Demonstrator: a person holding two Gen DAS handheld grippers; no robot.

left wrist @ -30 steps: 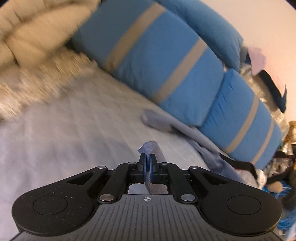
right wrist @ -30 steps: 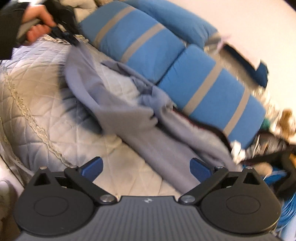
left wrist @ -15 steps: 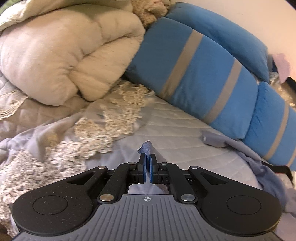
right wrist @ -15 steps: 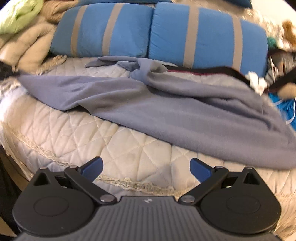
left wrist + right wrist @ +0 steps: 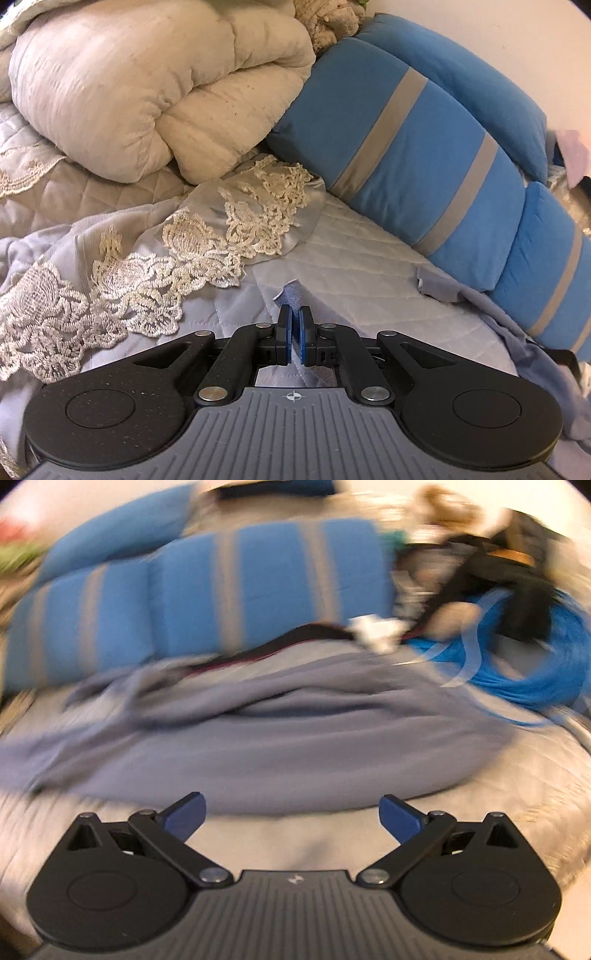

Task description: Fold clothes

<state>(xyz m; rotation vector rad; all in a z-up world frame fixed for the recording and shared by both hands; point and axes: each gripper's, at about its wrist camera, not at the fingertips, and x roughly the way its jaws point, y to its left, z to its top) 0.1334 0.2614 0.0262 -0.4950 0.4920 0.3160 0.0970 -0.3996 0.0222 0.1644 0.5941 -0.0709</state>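
Where gripper (image 5: pixel 294 325) pinches garment (image 5: pixel 291 295): unlabelled.

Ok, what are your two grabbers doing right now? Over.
Left gripper shut on a corner of the grey garment. Right gripper open, empty, above the garment's near edge. Garment rumpled on the bed, unfolded. Blue pillows behind.

Ahead of the left gripper (image 5: pixel 294 325) a strip of white quilted bedspread (image 5: pixel 369 258) lay bare, open for a pass. A lace-edged grey cloth (image 5: pixel 207 243) crowded it on the left, with a rolled cream comforter (image 5: pixel 147 96) piled behind. Blue bolster cushions with grey stripes (image 5: pixel 424 155) walled off the far side. Before the right gripper (image 5: pixel 291 814), a rumpled grey fleece garment (image 5: pixel 295 738) covered the bed, with a blue tangled heap (image 5: pixel 528 653) at its right end.
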